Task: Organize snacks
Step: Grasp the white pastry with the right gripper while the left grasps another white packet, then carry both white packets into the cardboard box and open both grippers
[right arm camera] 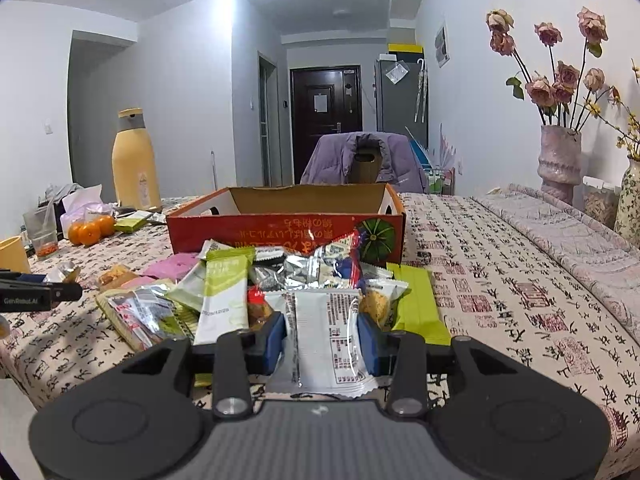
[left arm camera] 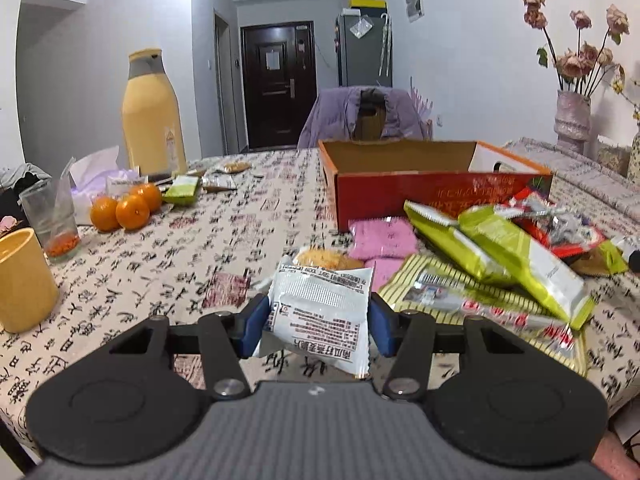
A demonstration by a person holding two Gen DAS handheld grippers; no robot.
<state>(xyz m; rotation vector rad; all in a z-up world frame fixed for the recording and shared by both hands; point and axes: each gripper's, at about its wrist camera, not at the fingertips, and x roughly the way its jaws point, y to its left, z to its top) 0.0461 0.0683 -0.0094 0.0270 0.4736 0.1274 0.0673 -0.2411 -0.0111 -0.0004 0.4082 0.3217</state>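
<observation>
My left gripper [left arm camera: 318, 322] is shut on a white snack packet [left arm camera: 320, 312], held just above the tablecloth, left of the snack pile [left arm camera: 500, 256]. My right gripper [right arm camera: 322, 338] is shut on another white snack packet [right arm camera: 326, 340] at the near edge of the snack pile [right arm camera: 248, 280]. An open red cardboard box [left arm camera: 440, 192] stands behind the pile; in the right wrist view it [right arm camera: 280, 232] is straight ahead. The left gripper's tip also shows in the right wrist view [right arm camera: 60, 290] at far left, holding its packet.
On the left stand a yellow flask [left arm camera: 152, 116], several oranges [left arm camera: 124, 208], a glass [left arm camera: 52, 216], a yellow cup [left arm camera: 24, 280] and tissues. A chair with a purple jacket [right arm camera: 360, 156] is behind the table. Vases of flowers [right arm camera: 560, 160] stand on the right.
</observation>
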